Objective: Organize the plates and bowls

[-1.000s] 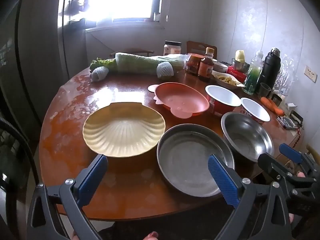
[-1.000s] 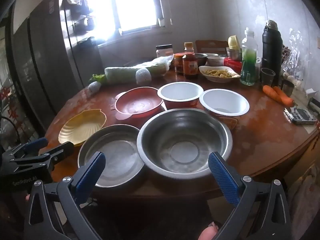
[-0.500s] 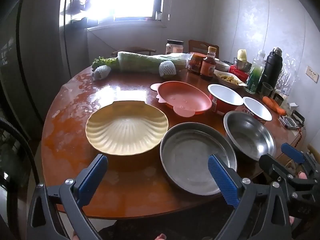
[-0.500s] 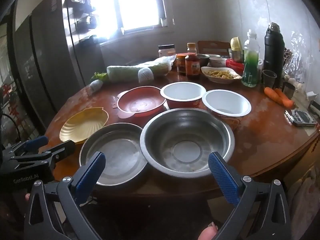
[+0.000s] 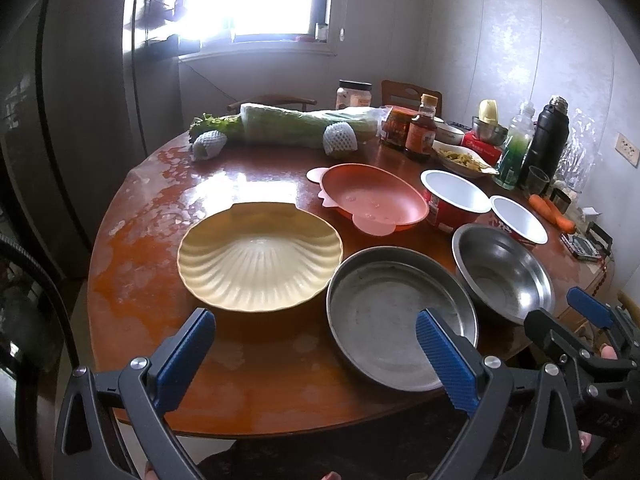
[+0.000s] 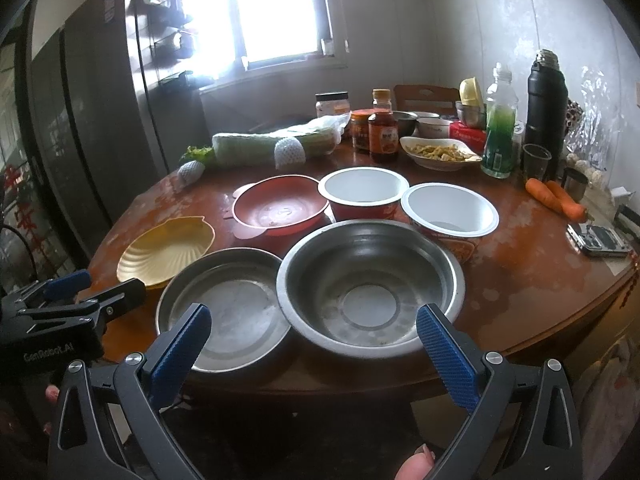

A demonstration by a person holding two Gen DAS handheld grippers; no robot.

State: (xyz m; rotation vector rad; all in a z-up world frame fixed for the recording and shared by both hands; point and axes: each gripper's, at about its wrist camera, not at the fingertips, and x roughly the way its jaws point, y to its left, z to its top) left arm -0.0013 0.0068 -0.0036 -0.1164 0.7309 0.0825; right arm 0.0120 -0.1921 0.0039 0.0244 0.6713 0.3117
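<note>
Status: sorting not begun, judging by the layout. All six dishes sit singly on the round reddish-brown wooden desk (image 5: 132, 280); nothing is stacked or nested.

Left claw (image 5: 316, 350): jaws wide apart, holding nothing, hovering over the near desk edge between the shell plate and the flat pan. Right claw (image 6: 314, 348): jaws wide apart, holding nothing, hovering just short of the deep bowl's near rim.

Positions, near row from the left:
- Pale yellow scallop-shell plastic plate (image 5: 260, 258), empty.
- Shallow flat-bottomed steel pan (image 5: 394, 312), empty, dull film on the floor. Its right rim appears to touch or slip under the next bowl; cannot tell which.
- Deep round steel bowl (image 6: 370, 286), no contents beyond some small specks near the bottom.

Far row:
- Salmon-red plastic dish with ear-like tabs (image 6: 280, 206), a few droplets or crumbs inside, otherwise empty.
- Two red-sided paper bowls with white interiors, one (image 6: 362, 192) behind, the other (image 6: 450, 210) beside it to the right and just beside the deep bowl. Both look empty.

Remaining (judgement): everything. Likely grouping is plates with plates, bowls with bowls, the two paper bowls nesting easily.

Not part of the sort: white dish of yellowish food (image 6: 438, 152) at the back, still holding food; wrapped cabbage (image 5: 304, 126); black flask (image 6: 546, 108); carrots (image 6: 554, 198).
</note>
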